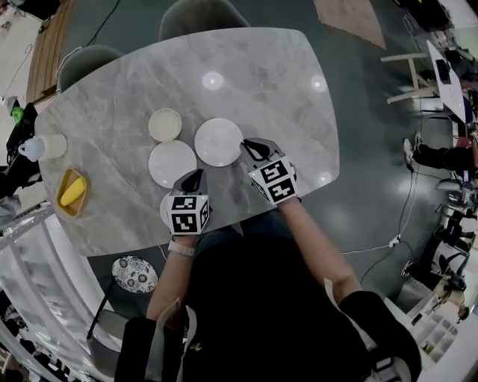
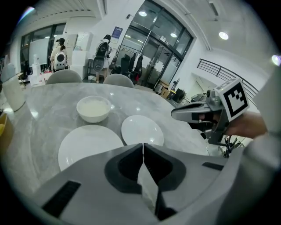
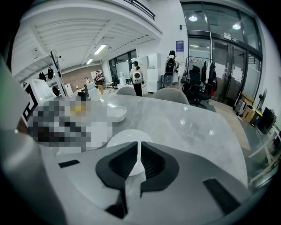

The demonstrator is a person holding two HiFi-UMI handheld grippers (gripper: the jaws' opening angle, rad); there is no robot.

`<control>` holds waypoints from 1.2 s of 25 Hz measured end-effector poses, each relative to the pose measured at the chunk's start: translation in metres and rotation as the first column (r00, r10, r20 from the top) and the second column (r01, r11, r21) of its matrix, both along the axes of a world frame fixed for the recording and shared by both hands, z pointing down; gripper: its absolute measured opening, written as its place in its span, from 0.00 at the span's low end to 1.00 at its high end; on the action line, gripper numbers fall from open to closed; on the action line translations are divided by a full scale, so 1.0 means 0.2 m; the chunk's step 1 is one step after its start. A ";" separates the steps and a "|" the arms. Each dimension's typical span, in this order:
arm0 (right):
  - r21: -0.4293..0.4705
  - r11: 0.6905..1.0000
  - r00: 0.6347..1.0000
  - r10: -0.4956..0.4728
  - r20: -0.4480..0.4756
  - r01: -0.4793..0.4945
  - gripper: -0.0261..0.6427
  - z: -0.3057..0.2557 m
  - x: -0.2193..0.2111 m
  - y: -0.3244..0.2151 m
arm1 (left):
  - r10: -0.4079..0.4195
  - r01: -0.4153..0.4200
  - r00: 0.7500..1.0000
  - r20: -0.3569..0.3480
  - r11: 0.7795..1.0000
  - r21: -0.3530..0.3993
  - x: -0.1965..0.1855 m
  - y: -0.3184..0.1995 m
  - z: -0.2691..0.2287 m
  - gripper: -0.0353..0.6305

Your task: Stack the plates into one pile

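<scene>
Two white plates lie side by side on the marble table (image 1: 284,89): the left plate (image 1: 172,163) (image 2: 88,143) and the right plate (image 1: 219,142) (image 2: 141,130) (image 3: 125,137). A small cream bowl (image 1: 165,124) (image 2: 93,108) (image 3: 115,113) sits just behind them. My left gripper (image 1: 197,174) (image 2: 143,145) hovers at the near right edge of the left plate, shut and empty. My right gripper (image 1: 249,144) (image 3: 139,143) hangs at the right edge of the right plate, also shut with nothing in it. In the left gripper view the right gripper (image 2: 193,113) shows at the right.
A yellow tray (image 1: 72,192) holding a yellow item and a white mug (image 1: 45,147) stand at the table's left end. Two grey chairs (image 1: 202,15) are pushed in at the far side. A patterned round thing (image 1: 134,274) sits below the table's near edge.
</scene>
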State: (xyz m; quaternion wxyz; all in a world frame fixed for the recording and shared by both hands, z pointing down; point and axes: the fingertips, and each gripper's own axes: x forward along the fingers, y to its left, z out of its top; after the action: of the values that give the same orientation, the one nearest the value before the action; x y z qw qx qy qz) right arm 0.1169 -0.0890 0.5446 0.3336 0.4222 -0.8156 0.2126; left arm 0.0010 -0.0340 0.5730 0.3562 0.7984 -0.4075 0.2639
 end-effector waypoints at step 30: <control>-0.107 0.986 0.991 -0.132 -0.034 0.127 0.09 0.46 -0.05 -0.20 | -0.209 0.194 0.976 -0.057 0.960 -0.202 0.07 -0.12 0.30 0.27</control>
State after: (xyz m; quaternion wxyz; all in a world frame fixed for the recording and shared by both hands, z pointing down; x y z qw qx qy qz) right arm 0.1072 -0.1284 0.6373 0.3850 0.3544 -0.8221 0.2244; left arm 0.0144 -0.0575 0.6329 0.4732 0.7236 -0.4447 0.2338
